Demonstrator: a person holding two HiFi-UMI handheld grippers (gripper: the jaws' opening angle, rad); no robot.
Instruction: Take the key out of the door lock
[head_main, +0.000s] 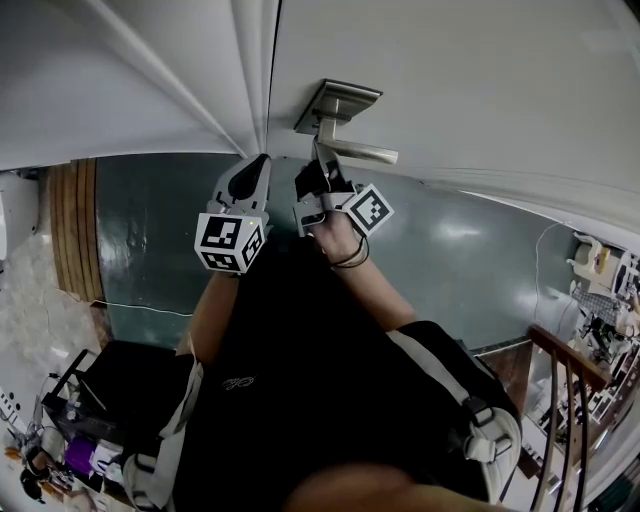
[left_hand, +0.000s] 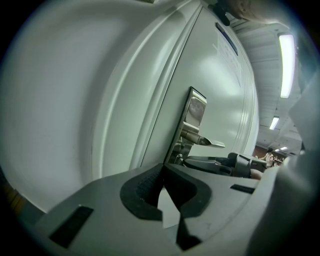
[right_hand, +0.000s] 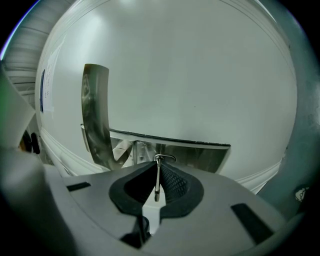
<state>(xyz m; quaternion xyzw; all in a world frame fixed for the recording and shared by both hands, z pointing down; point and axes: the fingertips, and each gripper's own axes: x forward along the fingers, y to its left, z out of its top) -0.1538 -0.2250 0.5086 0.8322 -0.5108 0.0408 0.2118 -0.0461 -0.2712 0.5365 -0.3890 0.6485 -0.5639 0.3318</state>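
The white door (head_main: 450, 80) carries a silver lock plate (head_main: 338, 102) with a lever handle (head_main: 352, 150). My right gripper (head_main: 322, 172) sits just under that handle, at the plate. In the right gripper view its pads are shut (right_hand: 157, 169) on a thin metal key (right_hand: 157, 179), seen edge-on, below the handle (right_hand: 175, 150) and beside the plate (right_hand: 95, 115). I cannot tell whether the key's far end is in the lock. My left gripper (head_main: 256, 165) rests by the door's edge, left of the handle, its pads (left_hand: 162, 171) closed together with nothing between them. From it I see the handle (left_hand: 207, 142) and the right gripper (left_hand: 220, 164).
The door frame and wall (head_main: 150, 70) lie left of the door seam. A teal floor (head_main: 470, 260) runs below. A wooden railing (head_main: 575, 400) stands at the right. Bags and clutter (head_main: 70, 440) sit at the lower left, wooden planks (head_main: 75, 230) at the left.
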